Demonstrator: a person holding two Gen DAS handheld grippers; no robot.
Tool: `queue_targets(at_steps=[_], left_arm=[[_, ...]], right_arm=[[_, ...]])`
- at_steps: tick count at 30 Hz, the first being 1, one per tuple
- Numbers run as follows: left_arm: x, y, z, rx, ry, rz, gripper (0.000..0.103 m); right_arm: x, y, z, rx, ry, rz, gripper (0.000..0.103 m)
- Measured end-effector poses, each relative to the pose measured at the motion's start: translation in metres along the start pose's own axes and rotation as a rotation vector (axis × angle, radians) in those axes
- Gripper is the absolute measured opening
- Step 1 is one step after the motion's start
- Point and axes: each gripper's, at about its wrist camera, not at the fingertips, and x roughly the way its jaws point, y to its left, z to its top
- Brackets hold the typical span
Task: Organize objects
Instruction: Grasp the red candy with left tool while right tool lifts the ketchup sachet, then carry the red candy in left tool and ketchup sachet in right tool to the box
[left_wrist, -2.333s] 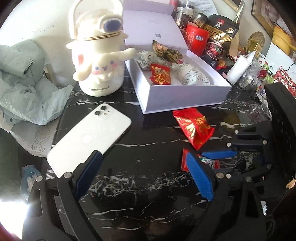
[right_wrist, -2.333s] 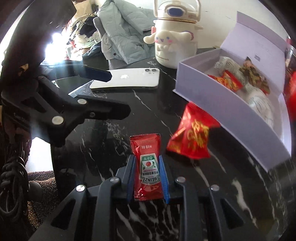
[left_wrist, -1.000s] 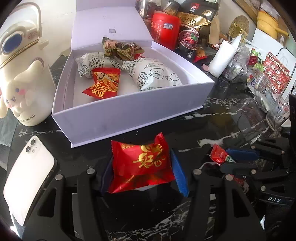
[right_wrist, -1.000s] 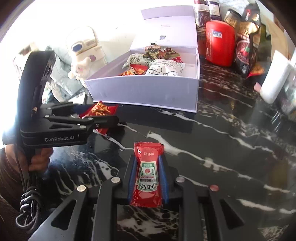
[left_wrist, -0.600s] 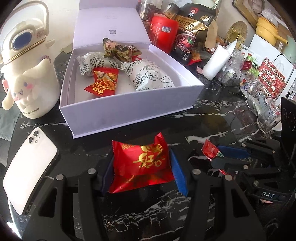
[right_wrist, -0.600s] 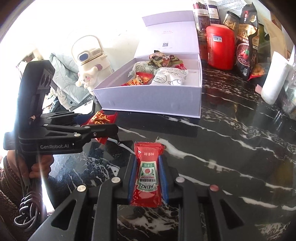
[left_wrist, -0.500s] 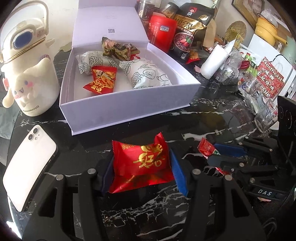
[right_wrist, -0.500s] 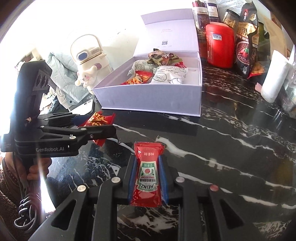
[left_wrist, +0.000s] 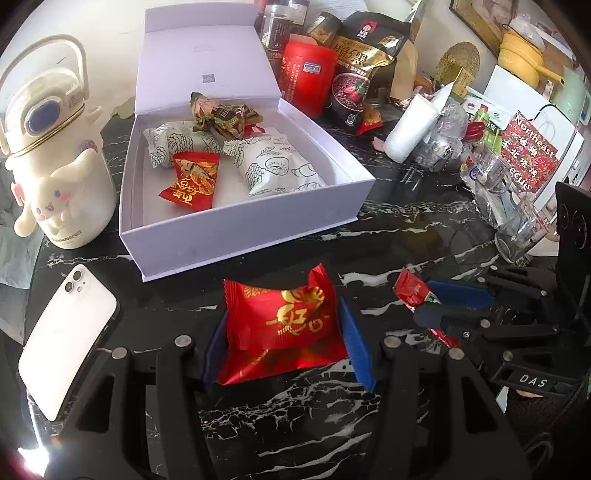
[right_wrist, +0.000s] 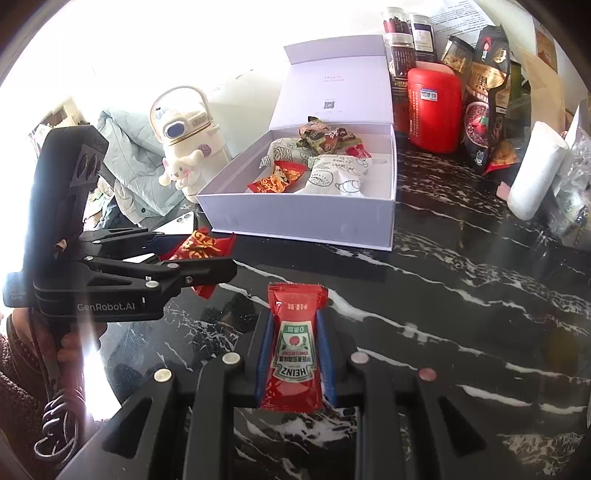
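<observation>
My left claw (left_wrist: 284, 336) grips a red-and-gold snack packet (left_wrist: 282, 326) above the black marble surface (left_wrist: 388, 236), the open white box (left_wrist: 236, 232) at twelve o'clock; my right claw (right_wrist: 293, 354) clamps a Heinz ketchup sachet (right_wrist: 295, 347), the box at eleven.

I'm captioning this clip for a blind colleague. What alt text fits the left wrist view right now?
The left gripper holds a red gold-printed snack packet over a black marble table, facing an open white box of wrapped snacks. A white phone lies at left; the right gripper at right pinches a ketchup sachet.
</observation>
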Motion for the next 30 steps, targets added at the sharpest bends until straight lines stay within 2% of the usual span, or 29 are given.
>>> queue_targets(at_steps=[19,30], left_arm=[[-0.021,-0.022,-0.014,0.032,-0.012,0.01,0.054],[-0.01,-0.025,-0.012,0.034,0.027,-0.016,0.054]], right_arm=[[-0.02,0.006,-0.017,0.02,-0.025,0.023,0.023],[-0.018,0.0,-0.014,0.038,-0.016,0.018,0.023]])
